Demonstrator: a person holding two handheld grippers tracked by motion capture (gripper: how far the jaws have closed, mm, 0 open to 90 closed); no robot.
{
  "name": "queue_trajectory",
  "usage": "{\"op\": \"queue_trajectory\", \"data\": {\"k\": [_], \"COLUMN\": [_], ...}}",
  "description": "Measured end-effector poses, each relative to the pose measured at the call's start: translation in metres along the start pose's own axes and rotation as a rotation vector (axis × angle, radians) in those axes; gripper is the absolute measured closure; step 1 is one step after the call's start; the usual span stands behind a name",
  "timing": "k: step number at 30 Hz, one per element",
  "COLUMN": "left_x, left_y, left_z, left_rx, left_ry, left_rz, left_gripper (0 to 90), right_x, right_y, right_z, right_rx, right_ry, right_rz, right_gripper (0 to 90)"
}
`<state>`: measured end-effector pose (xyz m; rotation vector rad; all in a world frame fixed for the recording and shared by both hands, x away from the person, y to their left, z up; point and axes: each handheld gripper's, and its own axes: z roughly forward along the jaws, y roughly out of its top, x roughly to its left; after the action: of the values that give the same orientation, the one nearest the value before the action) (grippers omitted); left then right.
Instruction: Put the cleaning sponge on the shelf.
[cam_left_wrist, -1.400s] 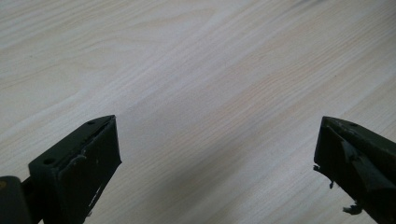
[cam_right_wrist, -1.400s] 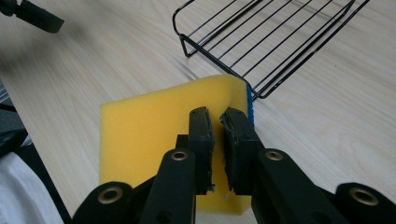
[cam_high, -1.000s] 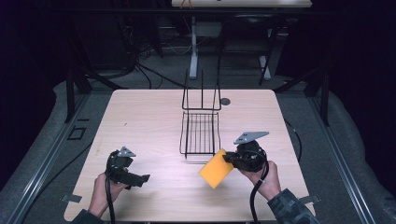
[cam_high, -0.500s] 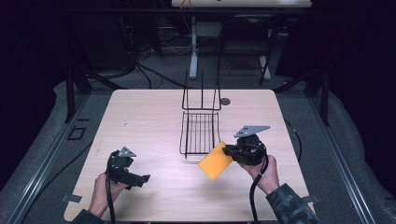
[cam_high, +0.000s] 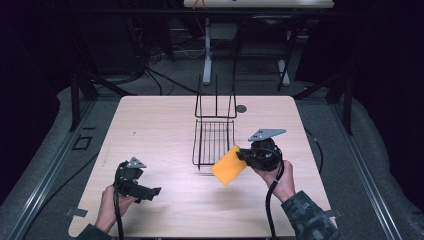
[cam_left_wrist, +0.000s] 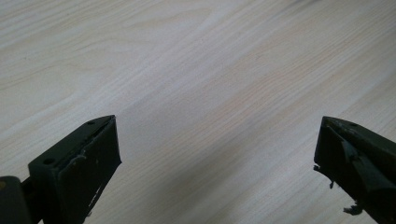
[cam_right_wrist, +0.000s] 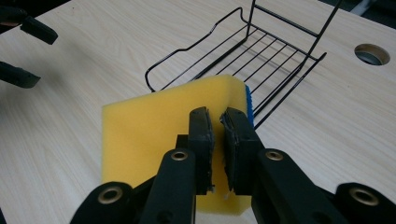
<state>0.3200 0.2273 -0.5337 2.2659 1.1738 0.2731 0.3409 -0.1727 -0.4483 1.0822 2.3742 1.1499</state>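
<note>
Sponge (cam_right_wrist: 159, 135), one yellow block with a blue edge, hangs above the table (cam_high: 160, 120) just beside the single black wire rack (cam_high: 214, 140), pinched in the right gripper (cam_right_wrist: 217, 140). Left gripper (cam_left_wrist: 217, 154) rests near the table's front, jaws spread wide.

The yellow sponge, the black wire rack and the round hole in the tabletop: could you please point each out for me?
yellow sponge (cam_right_wrist: 154, 135), right gripper view, on its flat yellow face.
black wire rack (cam_high: 213, 137), high view, on its barred floor.
round hole in the tabletop (cam_right_wrist: 372, 54), right gripper view, on its opening.
</note>
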Motion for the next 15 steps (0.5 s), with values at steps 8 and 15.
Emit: {"op": "queue_trajectory", "data": {"k": [8,15], "left_x": [-0.0002,-0.0010], "left_y": [-0.0002,0.0001], "left_z": [-0.0002,0.0001], "left_rx": [0.001,0.006], "left_ry": [0.001,-0.002], "left_rz": [0.002,0.004], "left_gripper": [0.2,0.3], "right_x": [-0.0023,-0.0057], "right_y": [0.0060,0.0104], "right_z": [0.0009,0.0017], "right_rx": [-0.017,-0.032], "right_ry": [-0.011,-0.019], "right_rz": [0.002,0.008], "right_gripper": [82.5,82.5]}}
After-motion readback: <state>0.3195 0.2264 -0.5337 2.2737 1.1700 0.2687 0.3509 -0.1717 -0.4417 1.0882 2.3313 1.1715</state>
